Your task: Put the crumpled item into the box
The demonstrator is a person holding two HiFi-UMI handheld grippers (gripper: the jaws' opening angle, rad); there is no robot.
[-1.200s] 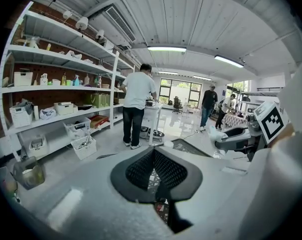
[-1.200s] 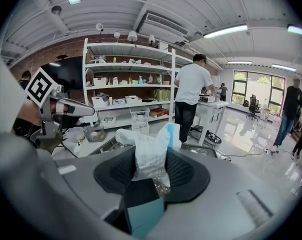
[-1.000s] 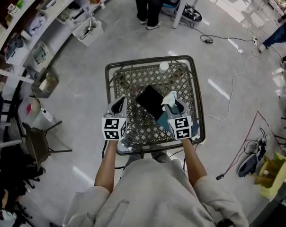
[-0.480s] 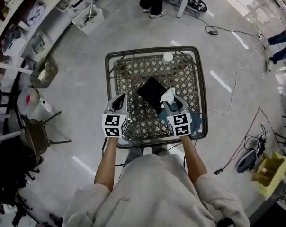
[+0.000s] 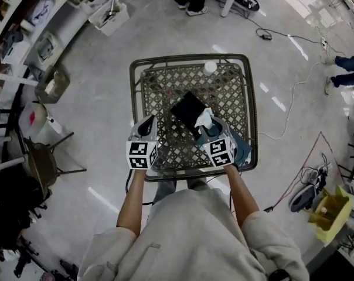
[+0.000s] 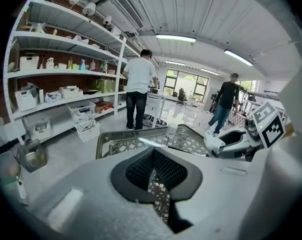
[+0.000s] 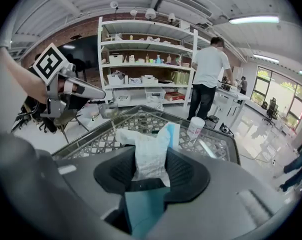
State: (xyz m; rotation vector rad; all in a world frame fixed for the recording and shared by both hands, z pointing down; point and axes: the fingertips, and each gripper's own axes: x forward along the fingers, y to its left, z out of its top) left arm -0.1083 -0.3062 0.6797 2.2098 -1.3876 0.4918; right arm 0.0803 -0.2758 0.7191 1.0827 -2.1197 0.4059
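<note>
My right gripper (image 5: 207,127) is shut on a white crumpled item (image 5: 204,119), which sticks up between the pads (image 7: 150,159). It hangs over a teal box (image 5: 240,147) at the near right of the lattice table (image 5: 165,86); the teal shows under the jaws (image 7: 143,206). A black flat square (image 5: 187,108) lies on the table just beyond the crumpled item. My left gripper (image 5: 146,126) hovers over the near left of the table, shut and with nothing in it (image 6: 152,154). In the left gripper view the right gripper (image 6: 236,138) holds the crumpled item (image 6: 212,142).
A white cup (image 5: 210,68) stands at the table's far edge (image 7: 195,127). Shelving with bins (image 5: 109,19) runs along the left, and a chair (image 5: 45,177) stands near left. A person (image 6: 139,95) stands beyond the table. Cables (image 5: 288,107) lie on the floor at right.
The right gripper, still holding the crumpled item, has drifted slightly left and toward the near edge. The left gripper has barely moved. The head view has shifted a little.
</note>
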